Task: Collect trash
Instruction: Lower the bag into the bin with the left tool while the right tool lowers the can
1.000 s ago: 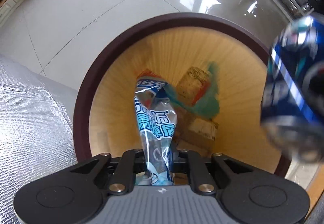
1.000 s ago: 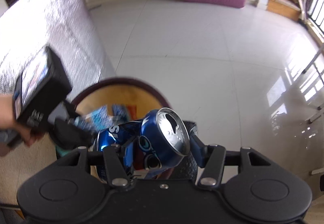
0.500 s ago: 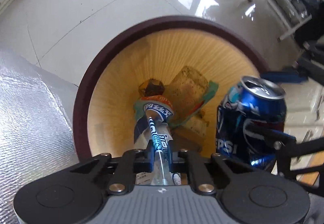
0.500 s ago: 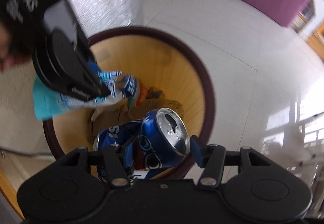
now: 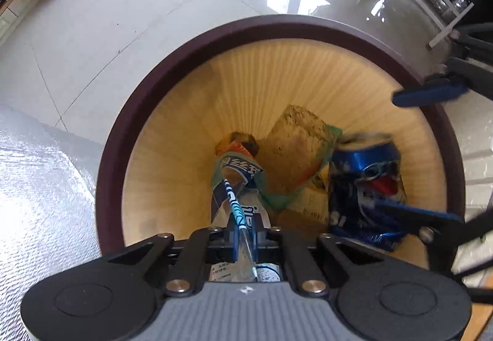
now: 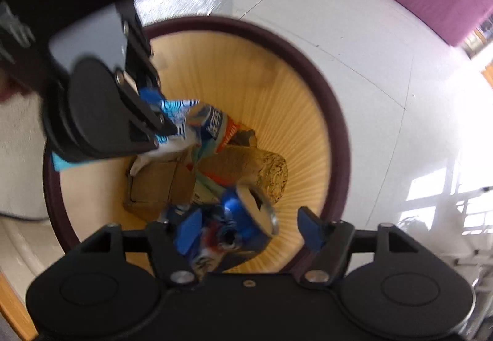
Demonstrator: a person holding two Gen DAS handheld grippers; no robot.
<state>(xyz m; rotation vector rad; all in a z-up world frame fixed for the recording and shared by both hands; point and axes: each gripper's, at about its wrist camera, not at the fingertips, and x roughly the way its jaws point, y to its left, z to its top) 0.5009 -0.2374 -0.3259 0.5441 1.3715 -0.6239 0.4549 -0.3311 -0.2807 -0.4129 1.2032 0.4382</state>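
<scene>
Your left gripper [image 5: 245,236] pinches the crinkled blue-and-white plastic wrapper [image 5: 237,187] over the round tan wastebasket with the dark maroon rim [image 5: 191,45]. Your right gripper [image 6: 251,231] has its blue-padded fingers [image 6: 309,231] spread wide, and the dented blue soda can [image 6: 240,227] sits loose between them, inside the basket beside a brown cardboard box [image 6: 160,184] and a cork-coloured block [image 6: 262,168].

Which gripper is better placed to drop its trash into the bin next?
Left. The left gripper holds the wrapper over the bin. The right gripper is open; its can is released.
</scene>
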